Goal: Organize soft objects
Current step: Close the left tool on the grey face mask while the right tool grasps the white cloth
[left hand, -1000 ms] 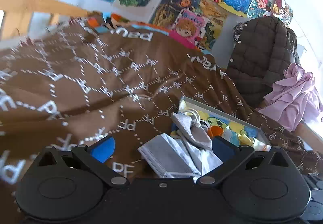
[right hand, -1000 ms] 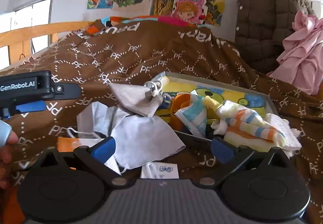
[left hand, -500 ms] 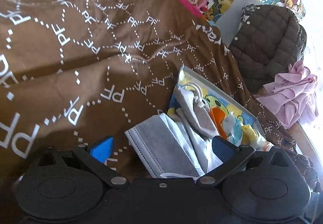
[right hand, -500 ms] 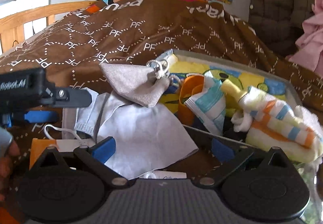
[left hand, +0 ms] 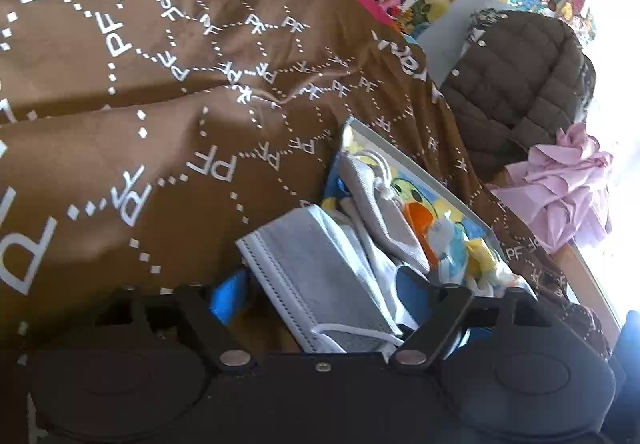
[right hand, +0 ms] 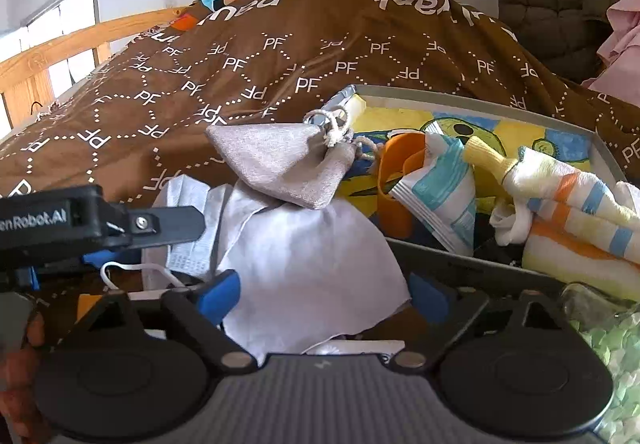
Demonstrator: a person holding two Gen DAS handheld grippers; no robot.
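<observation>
Brown bedspread (right hand: pixel 280 56) is filling the background, and I'm taking the shallow cartoon-printed box (right hand: pixel 472 98) lying on it as my landmark. Part of the sorting is looking done: striped cloths (right hand: pixel 568 204) and an orange piece (right hand: pixel 394 180) are already sitting inside the box, and a grey drawstring pouch (right hand: pixel 280 164) is draping over its near-left corner. Still outside, just left of the box, a white cloth (right hand: pixel 312 256) and a grey face mask (left hand: pixel 316 268) are lying on the bedspread. I'm bringing my left gripper (left hand: pixel 324 288) around the mask, jaws closing with the mask between them, pads not pressing yet as far as I can judge. My right gripper (right hand: pixel 324 288) is closing around the white cloth's lower edge, not yet pinching. I'm reckoning two pieces are remaining to tidy.
</observation>
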